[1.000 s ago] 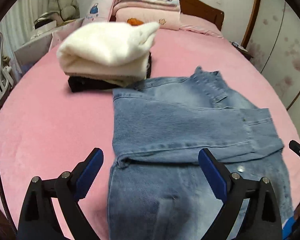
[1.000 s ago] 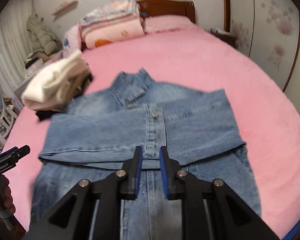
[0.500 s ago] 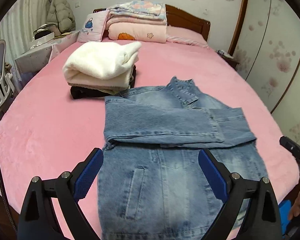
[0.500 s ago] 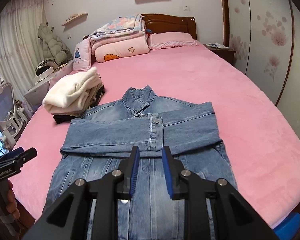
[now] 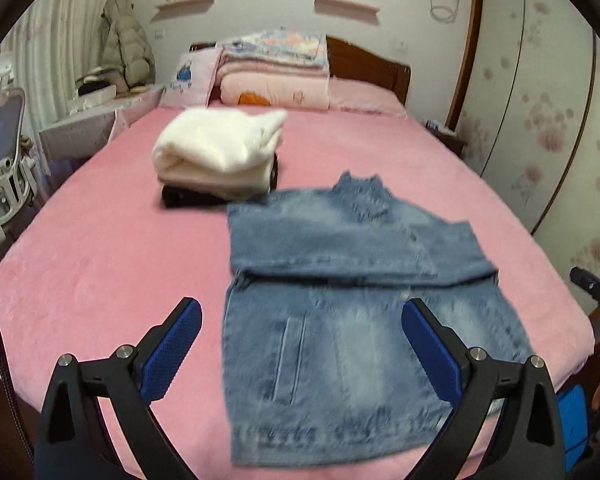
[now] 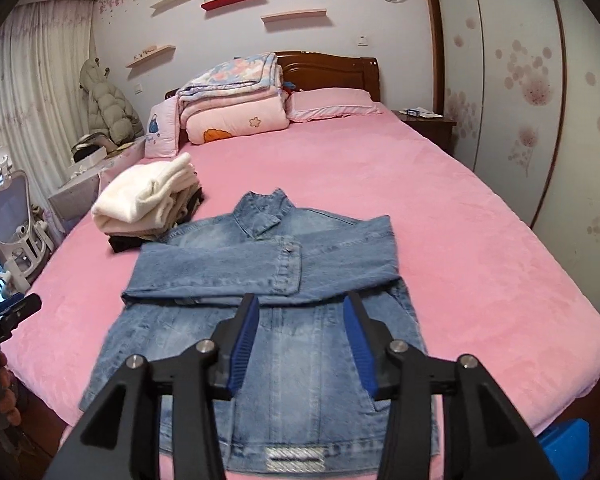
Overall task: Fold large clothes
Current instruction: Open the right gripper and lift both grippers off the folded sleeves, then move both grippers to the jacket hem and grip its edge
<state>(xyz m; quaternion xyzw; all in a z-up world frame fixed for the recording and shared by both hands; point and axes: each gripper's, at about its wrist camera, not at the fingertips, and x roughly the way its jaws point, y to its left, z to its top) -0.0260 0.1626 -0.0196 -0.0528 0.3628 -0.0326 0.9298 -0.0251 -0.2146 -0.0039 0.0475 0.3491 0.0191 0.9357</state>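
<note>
Blue denim jacket lies flat on the pink bed, both sleeves folded across its chest. Your right hand-held gripper has just been opening, with nothing between its jaws. Your left hand-held gripper is spread wide, holding nothing. Folded white fluffy sweater sits just beside the jacket.

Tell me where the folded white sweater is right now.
The white sweater tops a small pile on the pink bed's left side in the right wrist view, just beyond the denim jacket's left shoulder.

Stacked quilts – puffer coat
</note>
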